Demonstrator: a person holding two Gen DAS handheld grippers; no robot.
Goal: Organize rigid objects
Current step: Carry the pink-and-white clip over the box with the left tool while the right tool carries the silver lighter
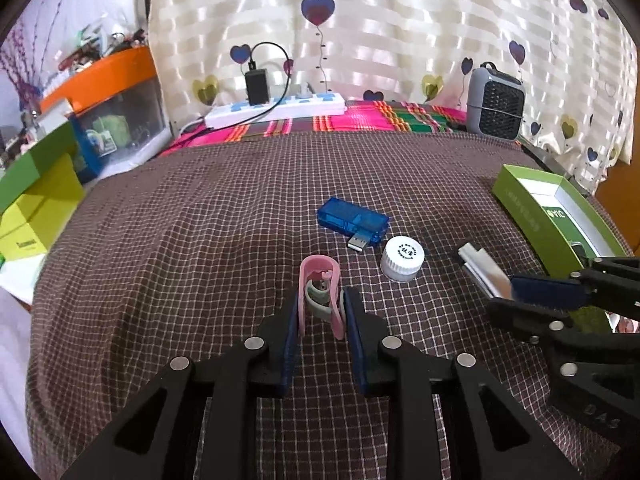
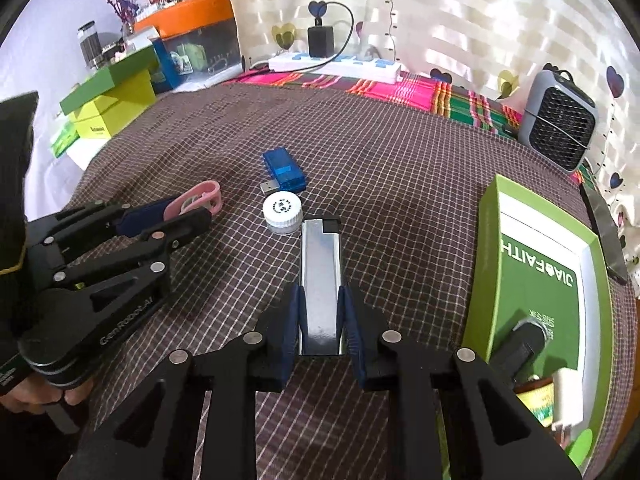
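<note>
My left gripper (image 1: 321, 300) is shut on a pink clip (image 1: 320, 280) that stands upright between its blue pads, just above the checked cloth. My right gripper (image 2: 320, 300) is shut on a silver lighter (image 2: 320, 276) with a black cap, pointing forward. From the left wrist view the right gripper (image 1: 516, 294) shows at the right with the lighter (image 1: 482, 268) sticking out. A blue USB dongle (image 1: 352, 222) and a white bottle cap (image 1: 401, 258) lie on the cloth between the two grippers. The pink clip (image 2: 200, 198) also appears in the right wrist view.
An open green box (image 2: 532, 264) lies at the right with small items inside. A grey mini heater (image 1: 496, 104) and a white power strip (image 1: 276, 108) stand at the back. Green and yellow boxes (image 1: 36, 200) and an orange-lidded bin (image 1: 108, 96) crowd the left. A hand (image 2: 36, 396) holds the left gripper.
</note>
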